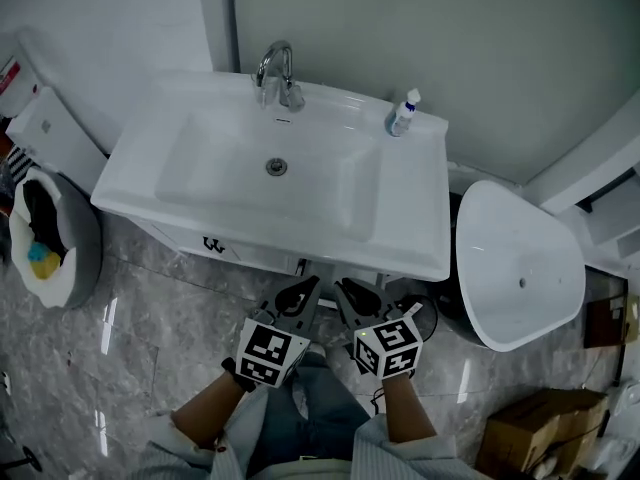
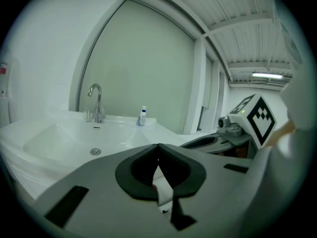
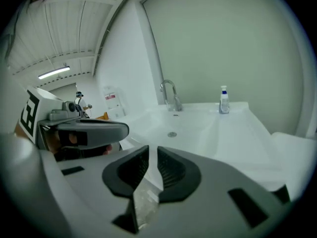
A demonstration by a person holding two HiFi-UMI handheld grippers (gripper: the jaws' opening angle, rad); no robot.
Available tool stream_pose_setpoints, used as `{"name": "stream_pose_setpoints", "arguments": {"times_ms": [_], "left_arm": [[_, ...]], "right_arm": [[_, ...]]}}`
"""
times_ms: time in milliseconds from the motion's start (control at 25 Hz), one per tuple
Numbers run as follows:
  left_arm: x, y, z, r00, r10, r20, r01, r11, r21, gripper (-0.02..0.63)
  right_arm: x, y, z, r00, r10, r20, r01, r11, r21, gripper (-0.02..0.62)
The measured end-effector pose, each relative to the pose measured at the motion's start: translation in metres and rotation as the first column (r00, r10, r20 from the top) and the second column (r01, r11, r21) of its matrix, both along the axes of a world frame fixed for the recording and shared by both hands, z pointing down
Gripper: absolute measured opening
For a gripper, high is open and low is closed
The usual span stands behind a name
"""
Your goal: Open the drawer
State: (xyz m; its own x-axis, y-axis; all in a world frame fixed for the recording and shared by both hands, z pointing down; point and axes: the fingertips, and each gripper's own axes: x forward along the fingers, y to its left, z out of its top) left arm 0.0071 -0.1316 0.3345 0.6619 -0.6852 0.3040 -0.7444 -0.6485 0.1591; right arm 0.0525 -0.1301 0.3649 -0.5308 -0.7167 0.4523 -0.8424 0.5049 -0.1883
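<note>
A white sink [image 1: 300, 183] sits on a vanity. Its drawer front [image 1: 235, 250] shows only as a thin strip under the sink's rim, with a dark mark on it, and looks closed. Both grippers hang side by side just before the sink's front edge, pointing at it and touching nothing. My left gripper [image 1: 300, 291] [image 2: 158, 146] has its jaw tips meeting, with nothing between them. My right gripper [image 1: 351, 291] [image 3: 153, 148] shows a narrow gap between its ribbed pads, and that gap is empty. In each gripper view the basin lies below and ahead.
A chrome faucet [image 1: 277, 71] and a small white bottle [image 1: 403, 115] stand at the sink's back. A white oval toilet lid [image 1: 518, 268] is close on the right. A round basket [image 1: 55, 243] sits on the floor at left, a cardboard box [image 1: 530, 428] at the lower right.
</note>
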Motion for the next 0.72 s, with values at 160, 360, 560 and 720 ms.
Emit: {"name": "stream_pose_setpoints", "arguments": {"times_ms": [160, 360, 560, 720], "left_arm": [[0.003, -0.011, -0.041, 0.999, -0.017, -0.039, 0.018, 1.000, 0.021, 0.015], [0.006, -0.019, -0.088, 0.995, -0.045, -0.086, 0.050, 0.997, 0.056, 0.015], [0.011, -0.013, -0.114, 0.994, -0.038, -0.101, 0.047, 0.995, 0.092, 0.015], [0.014, -0.014, -0.125, 0.994, -0.024, -0.106, 0.034, 0.995, 0.089, 0.015]], "right_arm": [[-0.001, -0.008, -0.043, 0.999, -0.016, 0.043, 0.014, 0.999, 0.032, 0.061], [0.005, -0.013, -0.086, 0.995, -0.035, 0.095, 0.029, 0.998, 0.064, 0.051], [0.010, -0.007, -0.117, 0.995, -0.060, 0.079, 0.048, 0.989, 0.141, 0.027], [0.010, -0.004, -0.138, 0.992, -0.076, 0.097, 0.058, 0.983, 0.176, 0.013]]}}
